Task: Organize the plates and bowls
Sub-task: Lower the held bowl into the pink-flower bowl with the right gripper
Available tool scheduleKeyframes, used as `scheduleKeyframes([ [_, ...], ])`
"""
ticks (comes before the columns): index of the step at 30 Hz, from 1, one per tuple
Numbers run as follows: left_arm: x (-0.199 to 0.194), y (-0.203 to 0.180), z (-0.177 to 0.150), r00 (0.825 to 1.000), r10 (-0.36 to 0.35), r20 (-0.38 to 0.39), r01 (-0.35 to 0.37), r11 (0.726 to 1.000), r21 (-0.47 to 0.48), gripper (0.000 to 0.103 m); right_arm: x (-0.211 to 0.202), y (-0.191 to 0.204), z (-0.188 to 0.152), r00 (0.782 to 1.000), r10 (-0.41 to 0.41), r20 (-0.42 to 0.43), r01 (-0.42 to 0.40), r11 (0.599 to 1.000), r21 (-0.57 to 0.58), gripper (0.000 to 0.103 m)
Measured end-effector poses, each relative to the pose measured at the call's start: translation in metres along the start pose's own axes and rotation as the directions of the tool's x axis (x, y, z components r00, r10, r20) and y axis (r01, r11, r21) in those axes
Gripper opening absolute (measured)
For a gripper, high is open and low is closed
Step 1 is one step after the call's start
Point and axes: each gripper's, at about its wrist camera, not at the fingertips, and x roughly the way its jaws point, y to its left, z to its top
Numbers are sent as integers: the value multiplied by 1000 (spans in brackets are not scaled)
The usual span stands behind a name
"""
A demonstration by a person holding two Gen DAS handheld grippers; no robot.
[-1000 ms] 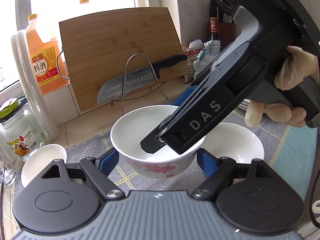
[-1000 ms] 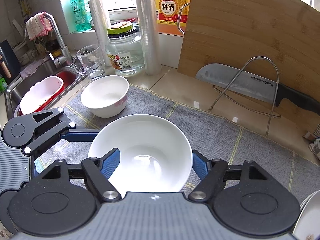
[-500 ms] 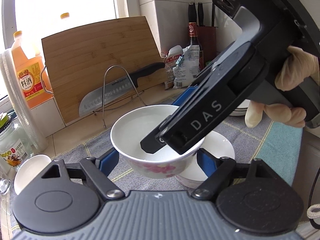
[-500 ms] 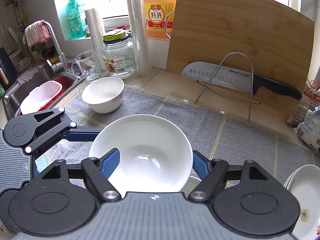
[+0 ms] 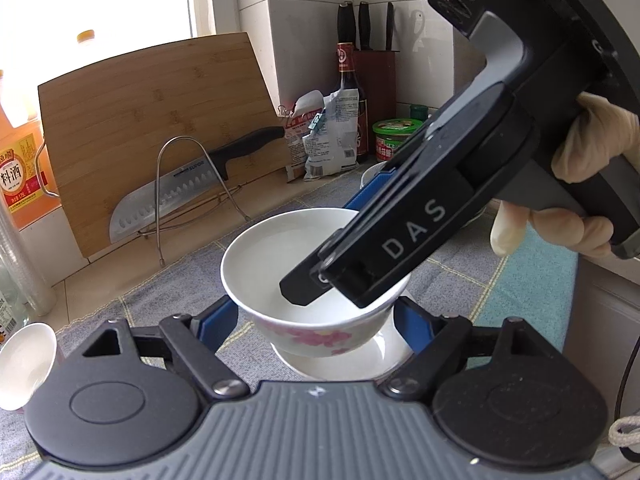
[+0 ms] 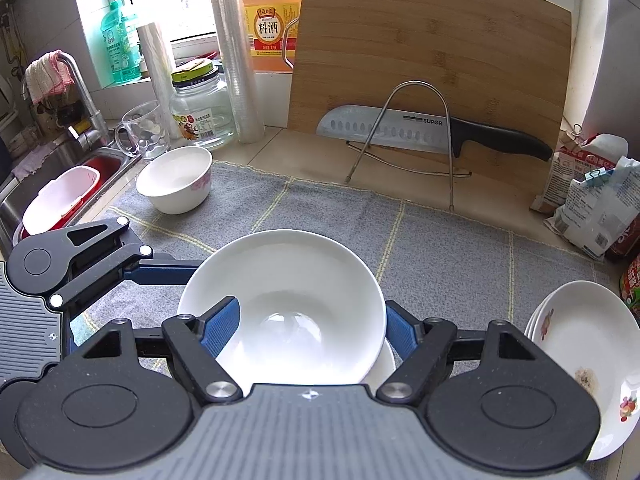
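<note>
A white bowl with pink flowers (image 5: 316, 312) is held between both grippers. My left gripper (image 5: 316, 320) is shut on its sides, and my right gripper (image 6: 312, 332) is shut on the same bowl (image 6: 280, 300). The right gripper's body (image 5: 420, 224) reaches over the bowl's rim in the left wrist view. The bowl hangs just above another white bowl (image 5: 360, 360) on the grey cloth (image 6: 440, 248). A second flowered bowl (image 6: 176, 180) stands at the cloth's left end. A stack of white plates (image 6: 580, 344) lies at the right.
A bamboo cutting board (image 6: 432, 68) leans on the wall behind a knife (image 6: 432, 128) in a wire rack. Jar (image 6: 200, 112), glass mug (image 6: 142, 132), oil bottle (image 6: 272, 20) and the sink (image 6: 60, 192) are at the left. Food bags (image 6: 592, 196) are at the right.
Both grippers carried the flowered bowl to the right along the cloth. It is now over the other white bowl, and the plate stack came into the right wrist view.
</note>
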Motion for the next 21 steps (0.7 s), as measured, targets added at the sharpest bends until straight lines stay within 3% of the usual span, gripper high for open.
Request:
scheduleKeyframes([
  [21, 16, -8, -7, 997, -41, -65, 41, 999, 5, 84, 12, -13, -19, 999, -1, -42, 3, 999, 41, 82],
])
